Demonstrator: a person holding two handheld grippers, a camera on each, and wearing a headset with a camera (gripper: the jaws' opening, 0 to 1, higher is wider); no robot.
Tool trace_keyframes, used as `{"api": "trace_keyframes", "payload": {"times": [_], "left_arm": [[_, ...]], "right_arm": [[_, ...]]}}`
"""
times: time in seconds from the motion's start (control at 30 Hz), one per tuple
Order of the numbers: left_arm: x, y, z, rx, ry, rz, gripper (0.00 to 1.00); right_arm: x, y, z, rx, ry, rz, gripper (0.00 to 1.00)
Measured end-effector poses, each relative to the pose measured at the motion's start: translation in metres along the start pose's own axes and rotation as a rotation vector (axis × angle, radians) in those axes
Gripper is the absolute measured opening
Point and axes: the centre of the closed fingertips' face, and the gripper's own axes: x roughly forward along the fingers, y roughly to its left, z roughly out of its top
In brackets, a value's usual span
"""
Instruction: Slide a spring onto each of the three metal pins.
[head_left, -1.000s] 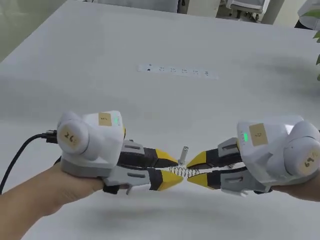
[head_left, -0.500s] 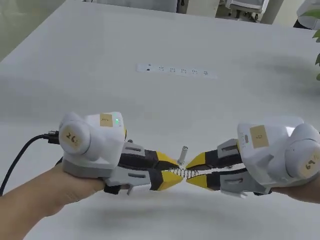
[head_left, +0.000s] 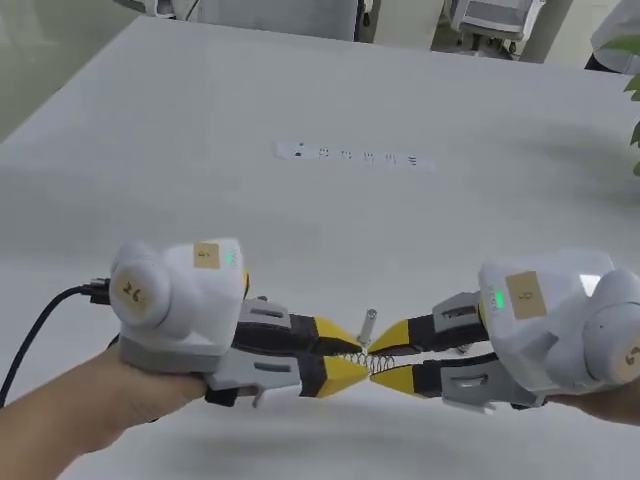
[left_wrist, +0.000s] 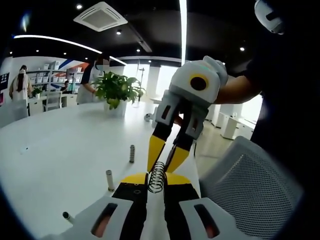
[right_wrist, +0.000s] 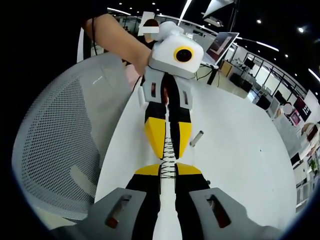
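A small metal spring hangs level between the two grippers, just above the white table. My left gripper is shut on its left end and my right gripper is shut on its right end, yellow tips nearly touching. The left gripper view has the spring in its own jaws, with the right gripper coming in from above. Behind the tips a bare metal pin stands upright. On the table I see a pin wearing a spring, a bare pin and a third pin.
A white power strip lies across the table's middle. A grey mesh chair stands beside the table edge. A black cable trails from the left gripper. A potted plant and people stand at the far end.
The two grippers' tips have drawn closer together, so the visible stretch of spring is shorter. The head camera has tilted a little.
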Motion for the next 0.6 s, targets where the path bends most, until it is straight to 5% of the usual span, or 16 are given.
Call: {"api": "trace_keyframes", "payload": {"times": [0.6], "left_arm": [[0.0014,-0.0020,0.0002,0.006,0.003,0.000,0.03]], "right_arm": [[-0.0020,-0.0003,-0.0001,-0.032,0.008,0.002,0.07]]}}
